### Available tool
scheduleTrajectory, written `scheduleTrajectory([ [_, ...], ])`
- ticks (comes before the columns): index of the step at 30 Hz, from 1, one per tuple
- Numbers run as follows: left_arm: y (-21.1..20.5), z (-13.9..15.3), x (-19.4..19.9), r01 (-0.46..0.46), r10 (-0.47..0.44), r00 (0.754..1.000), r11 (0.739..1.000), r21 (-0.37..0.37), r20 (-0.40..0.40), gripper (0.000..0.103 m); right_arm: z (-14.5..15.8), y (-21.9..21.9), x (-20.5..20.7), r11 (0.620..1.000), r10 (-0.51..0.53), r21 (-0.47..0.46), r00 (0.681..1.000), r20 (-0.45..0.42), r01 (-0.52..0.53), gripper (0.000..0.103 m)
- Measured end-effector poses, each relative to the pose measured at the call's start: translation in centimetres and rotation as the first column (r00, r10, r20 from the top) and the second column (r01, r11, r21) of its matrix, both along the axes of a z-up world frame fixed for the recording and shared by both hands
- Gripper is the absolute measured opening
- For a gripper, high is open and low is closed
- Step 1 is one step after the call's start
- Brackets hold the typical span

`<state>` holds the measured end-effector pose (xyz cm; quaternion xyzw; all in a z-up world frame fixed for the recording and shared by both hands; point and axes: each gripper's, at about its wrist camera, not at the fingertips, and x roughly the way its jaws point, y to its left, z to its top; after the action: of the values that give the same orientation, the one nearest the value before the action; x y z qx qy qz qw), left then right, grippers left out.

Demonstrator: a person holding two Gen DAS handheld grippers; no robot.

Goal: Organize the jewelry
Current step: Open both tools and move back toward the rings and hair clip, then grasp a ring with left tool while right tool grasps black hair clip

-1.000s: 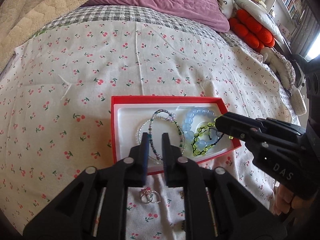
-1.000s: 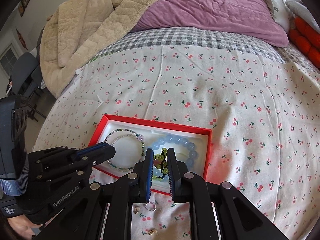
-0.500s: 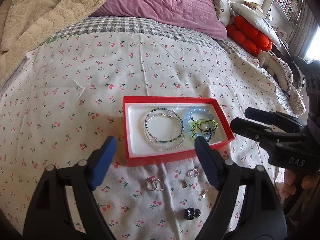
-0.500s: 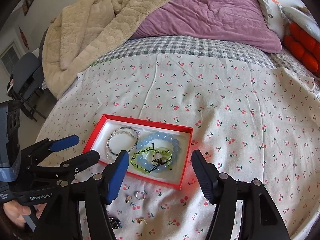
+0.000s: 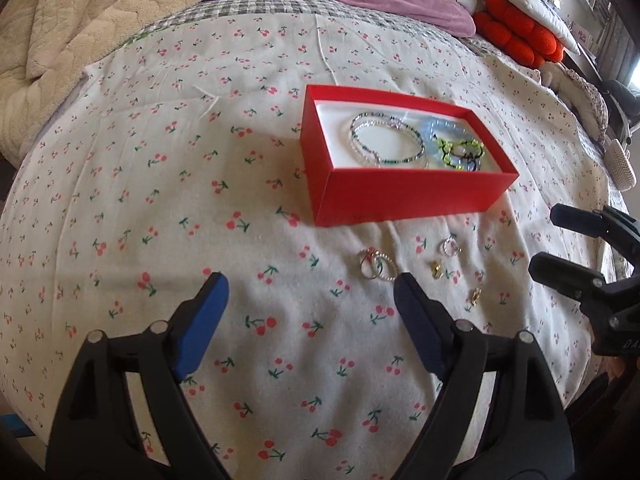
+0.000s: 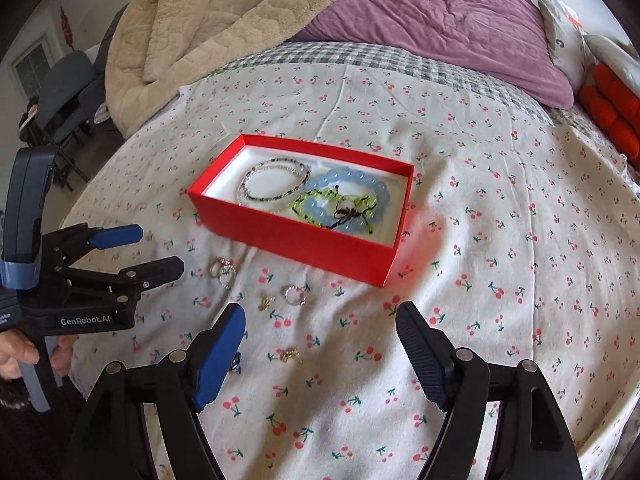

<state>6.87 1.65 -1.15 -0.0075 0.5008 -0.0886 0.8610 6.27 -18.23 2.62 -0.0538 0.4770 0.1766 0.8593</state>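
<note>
Right wrist: red box (image 6: 304, 240) lengthwise left-right.

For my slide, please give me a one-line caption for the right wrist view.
Open right tool hovers over loose rings beside the red box of bracelets.

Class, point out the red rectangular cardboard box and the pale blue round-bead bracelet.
Red rectangular cardboard box (image 6: 304, 240), right wrist view, near side wall.
Pale blue round-bead bracelet (image 6: 352, 177), right wrist view, far beads.
</note>
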Motion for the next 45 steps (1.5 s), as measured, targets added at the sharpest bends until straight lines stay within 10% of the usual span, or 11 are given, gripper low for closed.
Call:
scheduleTrajectory([
  [18, -1.7, -2.6, -2.7, 0.226, -0.226, 0.970, 0.974, 0.005, 0.090, 0.084, -4.5, -1.6, -2.8, 1.000, 0.005, -0.006, 0.999, 0.033, -0.004, 0.079],
  [45, -3.4, -2.7, 1.1, 0.225, -0.219, 0.973, 0.971, -0.082, 0.077, 0.026, -4.6, -0.5, -2.4, 0.997, 0.073, 0.005, 0.996, 0.042, -0.074, 0.079],
])
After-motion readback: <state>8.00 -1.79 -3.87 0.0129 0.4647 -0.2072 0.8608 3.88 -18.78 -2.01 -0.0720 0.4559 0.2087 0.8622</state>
